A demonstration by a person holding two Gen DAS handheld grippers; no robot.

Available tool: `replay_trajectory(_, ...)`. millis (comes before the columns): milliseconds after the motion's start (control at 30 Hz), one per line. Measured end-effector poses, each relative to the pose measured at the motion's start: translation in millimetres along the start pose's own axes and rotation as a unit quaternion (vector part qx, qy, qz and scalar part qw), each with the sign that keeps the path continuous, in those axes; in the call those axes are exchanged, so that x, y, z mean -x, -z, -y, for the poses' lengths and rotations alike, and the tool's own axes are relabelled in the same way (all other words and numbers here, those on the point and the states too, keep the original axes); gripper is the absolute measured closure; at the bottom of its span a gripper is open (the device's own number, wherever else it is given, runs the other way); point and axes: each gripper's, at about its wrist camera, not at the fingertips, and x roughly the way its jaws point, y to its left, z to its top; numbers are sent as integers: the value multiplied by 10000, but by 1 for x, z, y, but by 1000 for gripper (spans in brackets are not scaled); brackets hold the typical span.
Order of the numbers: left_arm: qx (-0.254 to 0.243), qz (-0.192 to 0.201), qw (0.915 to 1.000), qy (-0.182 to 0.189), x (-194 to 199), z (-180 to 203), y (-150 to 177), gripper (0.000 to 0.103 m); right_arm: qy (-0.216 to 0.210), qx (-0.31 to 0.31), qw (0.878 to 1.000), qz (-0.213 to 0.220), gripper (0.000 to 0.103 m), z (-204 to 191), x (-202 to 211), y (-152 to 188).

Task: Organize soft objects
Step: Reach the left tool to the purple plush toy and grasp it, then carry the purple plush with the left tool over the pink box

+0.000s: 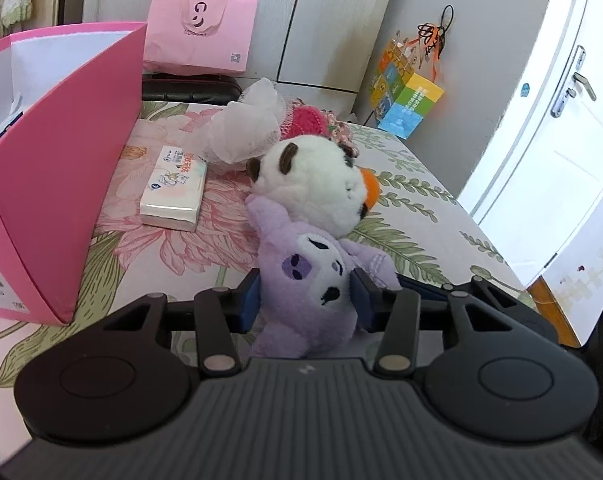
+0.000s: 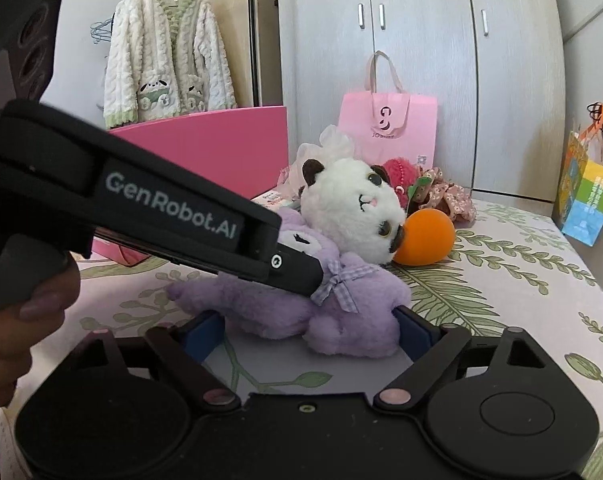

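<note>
While the soft lilac plush toy with a white face and a checked bow (image 1: pixel 301 280) lay on the floral bedspread (image 1: pixel 173 256), the left gripper (image 1: pixel 306 298) was clamped on it, its blue pads (image 1: pixel 248 300) pressing into the fleece on either side of the head. That toy sat directly between the fingers, close to the gripper's body, with its legs trailing underneath. Just behind it, and touching it, lay a fluffy white panda plush with brown ears (image 1: pixel 313 184), and an orange foam ball (image 1: pixel 371 184) rested against the panda's far side. A tall pink cardboard box (image 1: pixel 57 184) stood open to the left, with a wrapped pack of tissues (image 1: pixel 173 192) between the box and the toys.

From the right wrist view, the right gripper (image 2: pixel 309 332) stood spread wide, gripping nothing, and the lilac plush toy's (image 2: pixel 341 312) lower body lay between its blue pads (image 2: pixel 201 334), seemingly without being pressed. The left gripper's black finger (image 2: pixel 297 270) crossed the toy's neck by the bow.
</note>
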Motion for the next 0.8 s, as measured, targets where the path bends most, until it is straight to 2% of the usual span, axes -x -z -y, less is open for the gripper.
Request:
replay_trajectory(233, -262, -150, 9995, 38, 10, 5, 2, 57, 110, -71, 9999, 55, 13, -5, 8, 5)
replay_trajectory(400, -525, -312, 9981, -115, 19, 13, 5, 57, 161, -8, 9999, -1, 13, -13, 14, 5)
replay_trajectory(600, -374, -385, 9985, -52, 38, 4, 1, 57, 251, 111, 9995, -171, 14, -27, 18, -6)
replay_trajectory(800, -373, -354, 9987, 17, 68, -4, -5, 57, -6, 218, 9990, -387, 15, -37, 28, -27)
